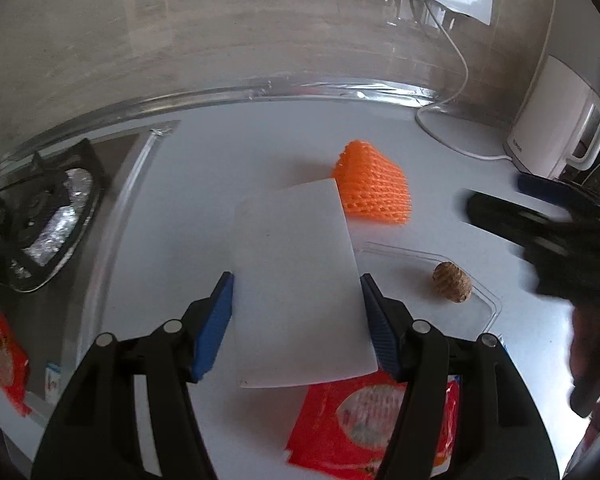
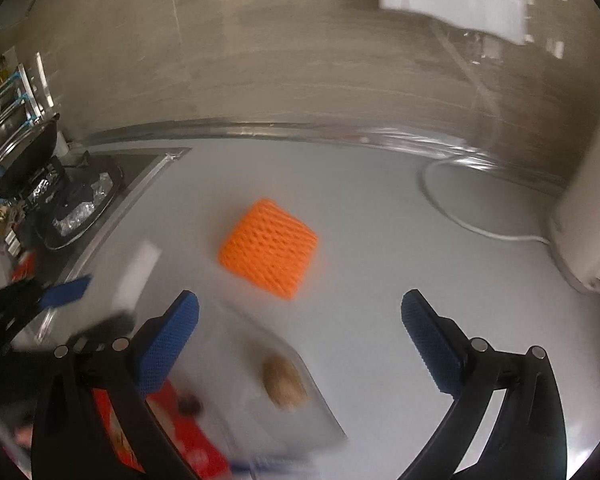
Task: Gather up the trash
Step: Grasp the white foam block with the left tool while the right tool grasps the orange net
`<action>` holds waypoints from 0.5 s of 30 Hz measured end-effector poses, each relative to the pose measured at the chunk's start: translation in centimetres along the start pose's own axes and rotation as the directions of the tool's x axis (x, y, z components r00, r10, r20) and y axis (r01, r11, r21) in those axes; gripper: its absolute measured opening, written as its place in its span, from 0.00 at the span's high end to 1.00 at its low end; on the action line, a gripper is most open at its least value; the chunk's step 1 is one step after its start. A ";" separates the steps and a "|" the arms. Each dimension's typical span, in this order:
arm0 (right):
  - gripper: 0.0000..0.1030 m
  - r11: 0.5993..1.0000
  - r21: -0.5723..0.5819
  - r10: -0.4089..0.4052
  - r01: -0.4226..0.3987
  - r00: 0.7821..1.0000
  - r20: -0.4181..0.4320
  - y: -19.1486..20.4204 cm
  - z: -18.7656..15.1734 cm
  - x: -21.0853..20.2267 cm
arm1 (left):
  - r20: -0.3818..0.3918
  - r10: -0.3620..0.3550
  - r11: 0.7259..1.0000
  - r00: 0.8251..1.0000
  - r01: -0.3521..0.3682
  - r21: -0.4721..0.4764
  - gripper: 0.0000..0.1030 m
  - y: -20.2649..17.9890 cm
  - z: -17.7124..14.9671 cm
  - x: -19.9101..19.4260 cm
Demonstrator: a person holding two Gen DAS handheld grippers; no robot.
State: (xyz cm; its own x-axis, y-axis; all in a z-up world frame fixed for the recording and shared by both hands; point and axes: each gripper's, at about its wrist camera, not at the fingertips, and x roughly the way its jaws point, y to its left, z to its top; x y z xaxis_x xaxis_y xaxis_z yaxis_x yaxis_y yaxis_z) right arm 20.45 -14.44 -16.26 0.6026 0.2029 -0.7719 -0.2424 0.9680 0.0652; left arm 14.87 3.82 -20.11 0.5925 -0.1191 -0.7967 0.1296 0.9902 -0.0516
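Left gripper held a white card above the countertop; right gripper hung open nearby.

The left gripper (image 1: 296, 312) was clamped on a white rectangular card (image 1: 296, 280), its blue pads touching the card's two long edges, so the card's long axis ran away from the camera toward the far wall, tilted slightly left at the far end. Beyond its far right corner lay an orange foam net (image 1: 374, 190) on the grey countertop (image 1: 228, 152). To the right sat a clear plastic tray (image 1: 472, 304) holding a brown nut-like piece (image 1: 452, 282). A red wrapper (image 1: 364, 420) lay near, partly under the card. The right gripper (image 2: 300, 344), blurred, had its jaws spread wide with nothing between them, above the tray. A white kettle (image 1: 556, 128) stood far right, a foil-lined stove (image 1: 40, 216) at left.
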 end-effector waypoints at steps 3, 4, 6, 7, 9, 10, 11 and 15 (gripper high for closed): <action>0.03 1.000 -0.007 0.015 -0.016 0.999 -0.036 1.5 1.3 3.2 | 0.001 0.023 1.000 1.000 -0.023 -0.008 0.41 0.4 0.1 -0.2; 0.03 1.000 -0.010 0.021 -0.021 0.998 -0.053 2.0 1.6 4.3 | -0.001 0.028 1.000 1.000 -0.028 -0.009 0.41 0.5 0.1 -0.2; 0.03 1.000 -0.016 0.015 -0.016 0.997 -0.074 2.8 2.2 6.0 | -0.002 0.043 0.999 0.999 -0.043 -0.006 0.41 0.7 0.1 0.0; 0.03 1.000 -0.021 0.004 -0.006 0.996 -0.088 3.1 2.6 7.0 | -0.005 0.051 0.999 0.999 -0.051 -0.005 0.41 0.8 0.2 0.1; 0.12 0.999 -0.029 -0.018 0.015 0.993 -0.119 3.4 3.0 8.5 | -0.011 0.053 0.999 0.999 -0.053 -0.011 0.41 1.0 0.0 0.2; 0.17 0.999 -0.032 -0.027 0.023 0.989 -0.145 3.5 3.3 9.6 | -0.014 0.053 0.998 0.999 -0.053 -0.020 0.41 1.2 0.0 0.1; 0.34 0.999 -0.031 -0.027 0.022 0.985 -0.169 3.6 3.4 10.5 | -0.015 0.052 0.998 0.999 -0.052 -0.027 0.41 1.4 -0.1 0.0; 0.75 0.998 0.050 0.050 -0.041 0.978 -0.205 3.1 3.5 11.1 | -0.008 0.063 0.998 0.998 -0.063 -0.029 0.41 2.1 -0.6 -1.0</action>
State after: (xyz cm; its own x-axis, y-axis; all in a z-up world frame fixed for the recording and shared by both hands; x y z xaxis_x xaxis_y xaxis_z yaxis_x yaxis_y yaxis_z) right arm 29.07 -8.70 -22.47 0.4211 0.2167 -0.8807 -0.2288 0.9650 0.1280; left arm 14.08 6.02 -19.81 0.5928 -0.0556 -0.8034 0.0688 0.9975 -0.0183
